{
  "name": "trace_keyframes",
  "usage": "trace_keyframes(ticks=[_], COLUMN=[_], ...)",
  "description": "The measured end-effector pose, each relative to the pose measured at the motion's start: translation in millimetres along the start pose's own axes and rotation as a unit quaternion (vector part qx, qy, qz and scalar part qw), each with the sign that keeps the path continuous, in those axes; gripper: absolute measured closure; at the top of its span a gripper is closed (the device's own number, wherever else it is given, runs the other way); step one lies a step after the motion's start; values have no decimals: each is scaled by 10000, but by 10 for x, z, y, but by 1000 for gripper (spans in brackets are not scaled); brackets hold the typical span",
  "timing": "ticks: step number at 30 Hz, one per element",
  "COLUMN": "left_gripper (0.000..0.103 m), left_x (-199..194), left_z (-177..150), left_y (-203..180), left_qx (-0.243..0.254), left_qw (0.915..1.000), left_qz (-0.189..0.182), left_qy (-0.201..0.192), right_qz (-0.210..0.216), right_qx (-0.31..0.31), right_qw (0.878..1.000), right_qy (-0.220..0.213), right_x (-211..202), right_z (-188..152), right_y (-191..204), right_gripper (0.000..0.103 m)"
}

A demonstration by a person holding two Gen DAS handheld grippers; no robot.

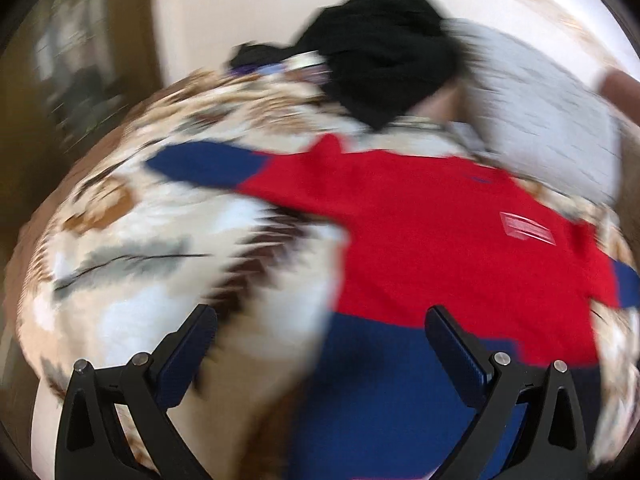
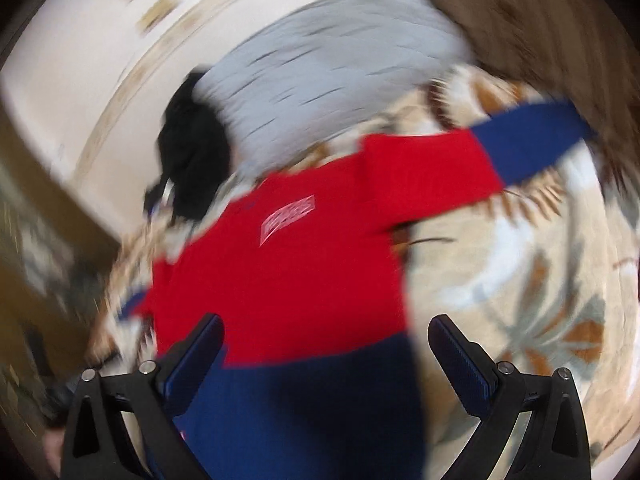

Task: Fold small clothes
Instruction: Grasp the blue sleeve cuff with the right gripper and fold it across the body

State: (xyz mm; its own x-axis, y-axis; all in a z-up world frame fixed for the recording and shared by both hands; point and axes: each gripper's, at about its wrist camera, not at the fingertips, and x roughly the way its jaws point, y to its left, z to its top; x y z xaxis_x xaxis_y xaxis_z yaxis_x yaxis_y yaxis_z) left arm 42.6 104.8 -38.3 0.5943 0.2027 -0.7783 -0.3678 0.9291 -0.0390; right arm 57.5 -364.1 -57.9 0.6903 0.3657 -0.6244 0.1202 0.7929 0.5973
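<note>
A small red sweater (image 1: 432,236) with blue sleeve ends and a blue hem band lies spread flat on a patterned bedspread (image 1: 132,248). It has a pale rectangular logo on the chest. My left gripper (image 1: 320,320) is open above the sweater's lower left corner, one finger over the bedspread, the other over the blue hem. In the right wrist view the same sweater (image 2: 280,276) shows, with my right gripper (image 2: 326,330) open over its lower right corner. Both views are blurred by motion.
A black garment (image 1: 384,56) and a light grey garment (image 1: 536,108) lie heaped beyond the sweater's collar; both also show in the right wrist view, black garment (image 2: 192,148), grey garment (image 2: 328,76). A cream wall stands behind, and brown furniture (image 1: 80,40) to the left.
</note>
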Motion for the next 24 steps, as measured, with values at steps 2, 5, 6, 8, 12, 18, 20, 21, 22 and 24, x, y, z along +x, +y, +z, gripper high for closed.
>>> trace_keyframes(ticks=[2, 5, 6, 8, 12, 18, 20, 21, 22, 24], left_gripper=[0, 0, 0, 0, 0, 0, 0, 0, 0, 0], left_x=[251, 453, 503, 681, 917, 995, 1027, 1049, 1075, 1070], left_z=[86, 192, 225, 220, -15, -22, -23, -20, -8, -19], left_y=[232, 537, 651, 759, 875, 1029, 1070, 1108, 1161, 1174], left_qx=[-402, -507, -551, -557, -522, -556, -527, -531, -526, -511], left_qw=[9991, 9967, 9958, 9952, 9954, 9954, 9952, 9952, 9952, 9952], left_qz=[107, 597, 651, 759, 803, 783, 821, 819, 820, 830], left_qy=[-114, -205, -329, -267, 47, 2, 21, 22, 18, 27], right_qz=[65, 57, 55, 70, -56, -637, -1175, -1265, -1324, -1670], right_qx=[835, 1663, 1802, 2211, 2472, 2104, 2060, 2093, 2062, 1583], right_qw=[9962, 9845, 9816, 9728, 9667, 9725, 9694, 9678, 9679, 9713], right_qy=[-250, -560, -625, -682, -663, -770, -633, -599, -564, -604], right_x=[-8, 59, 84, 208, 499, 657, 721, 733, 757, 706], right_z=[310, 705, 797, 992, 1240, 1488, 1565, 1579, 1646, 1793], right_y=[-457, -1012, -1132, -1411, -1709, -1795, -1863, -1914, -1926, -1690], right_gripper=[0, 0, 1, 9, 16, 34, 76, 91, 92, 96])
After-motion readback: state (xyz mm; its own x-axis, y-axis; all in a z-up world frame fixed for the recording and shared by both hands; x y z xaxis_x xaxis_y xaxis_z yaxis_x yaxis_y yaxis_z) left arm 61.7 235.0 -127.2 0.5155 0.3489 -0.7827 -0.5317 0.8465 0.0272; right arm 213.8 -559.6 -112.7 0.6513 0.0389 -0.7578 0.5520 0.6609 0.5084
